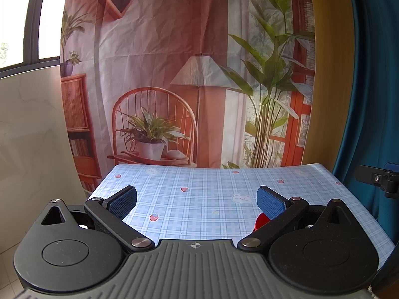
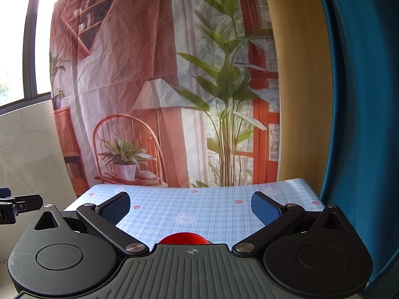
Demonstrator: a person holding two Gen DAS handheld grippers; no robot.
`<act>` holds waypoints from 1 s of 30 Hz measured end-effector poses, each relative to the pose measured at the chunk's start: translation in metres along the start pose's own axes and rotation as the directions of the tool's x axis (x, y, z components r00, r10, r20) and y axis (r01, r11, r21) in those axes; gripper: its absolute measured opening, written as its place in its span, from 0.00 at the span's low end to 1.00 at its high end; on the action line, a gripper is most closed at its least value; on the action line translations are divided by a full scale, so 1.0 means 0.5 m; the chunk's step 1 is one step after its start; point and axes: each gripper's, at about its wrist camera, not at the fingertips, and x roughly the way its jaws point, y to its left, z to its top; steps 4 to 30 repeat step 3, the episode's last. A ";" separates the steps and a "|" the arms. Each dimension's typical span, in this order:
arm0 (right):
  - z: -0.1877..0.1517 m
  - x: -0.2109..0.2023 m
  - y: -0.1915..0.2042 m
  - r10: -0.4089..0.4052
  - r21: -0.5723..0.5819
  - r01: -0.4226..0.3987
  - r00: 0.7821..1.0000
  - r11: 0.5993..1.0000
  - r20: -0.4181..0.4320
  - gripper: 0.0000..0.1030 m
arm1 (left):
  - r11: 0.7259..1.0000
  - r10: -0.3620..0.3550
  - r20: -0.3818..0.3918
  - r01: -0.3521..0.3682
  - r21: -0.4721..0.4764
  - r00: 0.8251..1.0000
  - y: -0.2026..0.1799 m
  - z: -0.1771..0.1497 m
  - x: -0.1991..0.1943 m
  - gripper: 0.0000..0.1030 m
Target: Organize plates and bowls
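Tablecloth [image 1: 199, 199] in blue checks covers one table, and both cameras see it stretch out past the jaws. Behind it hangs one big cloth picture [image 1: 174, 74] of a room with plants, a lamp and a chair, and one blue curtain [image 2: 361, 124] hangs past the right jaw.

Left gripper [image 1: 197, 200] has its jaws spread wide with nothing between them. Right gripper [image 2: 190, 206] is wide open too, and holds nothing.

One red dish [image 2: 184, 238] shows. The right camera sees its round top low between the jaws, close to the gripper body. The left camera sees only a red sliver behind its right finger [image 1: 270, 203]. I cannot tell if it is a bowl or a plate.
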 end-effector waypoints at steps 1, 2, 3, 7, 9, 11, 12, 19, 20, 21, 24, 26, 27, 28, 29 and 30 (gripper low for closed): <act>0.000 0.000 0.000 -0.001 0.001 0.001 1.000 1.000 0.000 1.00 | 1.000 0.000 -0.001 0.000 0.000 1.000 0.000 0.000 0.000 1.00; 0.000 0.000 0.000 -0.001 0.001 0.001 1.000 1.000 0.000 1.00 | 1.000 0.000 -0.002 0.000 0.000 1.000 0.000 0.000 0.001 1.00; 0.000 0.000 0.000 -0.001 0.001 0.001 1.000 1.000 0.000 1.00 | 1.000 -0.002 -0.002 0.002 -0.001 1.000 0.001 0.001 0.001 1.00; 0.000 0.000 0.000 -0.001 0.001 0.001 1.000 1.000 0.000 1.00 | 1.000 -0.002 -0.002 0.002 -0.001 1.000 0.001 0.001 0.001 1.00; 0.000 0.000 0.000 -0.001 0.001 0.001 1.000 1.000 0.000 1.00 | 1.000 -0.002 -0.002 0.002 -0.001 1.000 0.001 0.001 0.001 1.00; 0.000 0.000 0.000 -0.001 0.001 0.001 1.000 1.000 0.000 1.00 | 1.000 -0.002 -0.002 0.002 -0.001 1.000 0.001 0.001 0.001 1.00; 0.000 0.000 0.000 -0.001 0.001 0.001 1.000 1.000 0.000 1.00 | 1.000 -0.002 -0.002 0.002 -0.001 1.000 0.001 0.001 0.001 1.00; 0.000 0.000 0.000 -0.001 0.001 0.001 1.000 1.000 0.000 1.00 | 1.000 -0.002 -0.002 0.002 -0.001 1.000 0.001 0.001 0.001 1.00; 0.000 0.000 0.000 -0.001 0.001 0.001 1.000 1.000 0.000 1.00 | 1.000 -0.002 -0.002 0.002 -0.001 1.000 0.001 0.001 0.001 1.00; 0.000 0.000 0.000 -0.001 0.001 0.001 1.000 1.000 0.000 1.00 | 1.000 -0.002 -0.002 0.002 -0.001 1.000 0.001 0.001 0.001 1.00; 0.000 0.000 0.000 -0.001 0.001 0.001 1.000 1.000 0.000 1.00 | 1.000 -0.002 -0.002 0.002 -0.001 1.000 0.001 0.001 0.001 1.00; 0.000 0.000 0.000 -0.001 0.001 0.001 1.000 1.000 0.000 1.00 | 1.000 -0.002 -0.002 0.002 -0.001 1.000 0.001 0.001 0.001 1.00; 0.000 0.000 0.000 -0.001 0.001 0.001 1.000 1.000 0.000 1.00 | 1.000 -0.002 -0.002 0.002 -0.001 1.000 0.001 0.001 0.001 1.00; 0.000 0.000 0.000 -0.001 0.001 0.001 1.000 1.000 0.000 1.00 | 1.000 -0.002 -0.002 0.002 -0.001 1.000 0.001 0.001 0.001 1.00; 0.000 0.000 0.000 -0.001 0.001 0.001 1.000 1.000 0.000 1.00 | 1.000 -0.002 -0.002 0.002 -0.001 1.000 0.001 0.001 0.001 1.00; 0.000 0.000 0.000 -0.001 0.001 0.001 1.000 1.000 0.000 1.00 | 1.000 -0.002 -0.002 0.002 -0.001 1.000 0.001 0.001 0.001 1.00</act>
